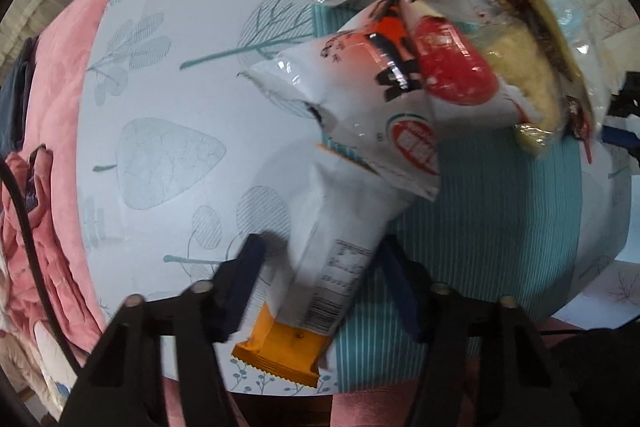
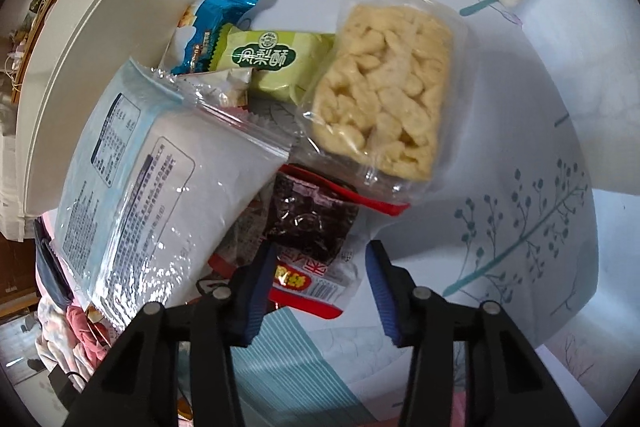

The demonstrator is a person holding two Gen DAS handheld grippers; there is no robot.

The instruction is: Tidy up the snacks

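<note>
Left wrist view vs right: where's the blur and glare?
Left wrist view: motion smear on the red-and-white packets and the clear pack top right; the white-and-orange packet at the tool is sharper. Right wrist view: sharper, glare speckles on the zip bag, light blur on the puffed-snack pack. Both show fisheye bending at the rim.

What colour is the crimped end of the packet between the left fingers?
Orange; the rest of the packet is white. Best seen in the left wrist view.

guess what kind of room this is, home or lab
Probably a home: snack packets piled on a table under a tree-print tablecloth, with pink bedding or clothing heaped beside it.
</note>
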